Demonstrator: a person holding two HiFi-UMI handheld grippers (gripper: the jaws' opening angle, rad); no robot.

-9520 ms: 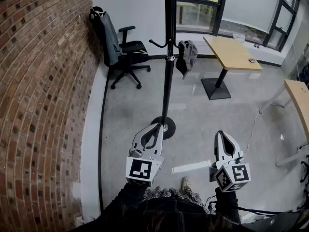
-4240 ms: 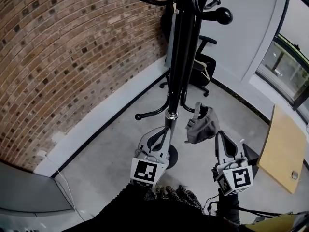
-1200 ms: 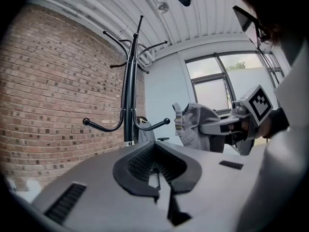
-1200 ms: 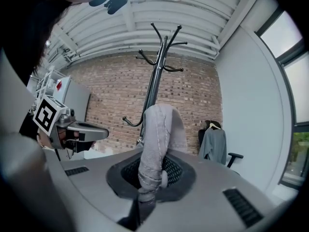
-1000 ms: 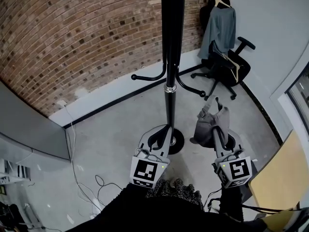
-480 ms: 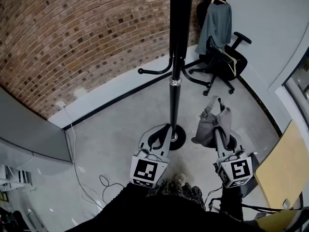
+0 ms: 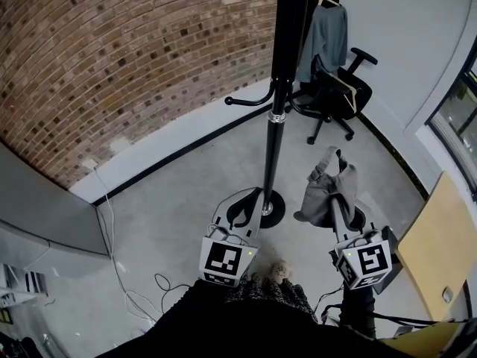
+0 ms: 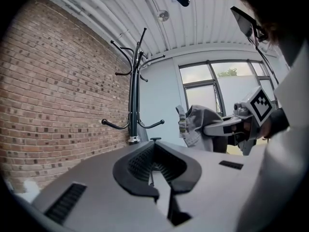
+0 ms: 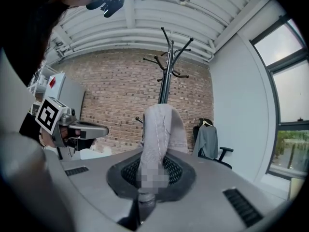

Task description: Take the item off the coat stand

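the grey cap (image 7: 326,194) is off the coat stand (image 7: 276,129) now and is hanging from the tip of the right gripper (image 7: 335,209). its jaws are squeezing nearly all the way together on a fold of the fabric. the cap is dangling in the air over the floor, just right of the pole and not touching it. about four seconds back it was still sitting on one of the low hooks (image 7: 244,101), and those are showing bare now.

the left gripper (image 7: 250,198) is pointing out level beside it. its jaws are resting closed on each other with nothing in them, and in the head view the tip is sitting right over the stand's round base (image 7: 266,213).

compared with a second ago the cap is hanging in the same grip, but the pole is sitting further right in the head view. more of the wooden table (image 7: 441,237) is also showing at the right edge.

behind the stand an office chair (image 7: 339,88) is sitting with a grey jacket (image 7: 328,30) hanging at its back. the brick wall (image 7: 112,66) is running along the left, and some cables (image 7: 127,289) are trailing on the floor (image 7: 186,177).
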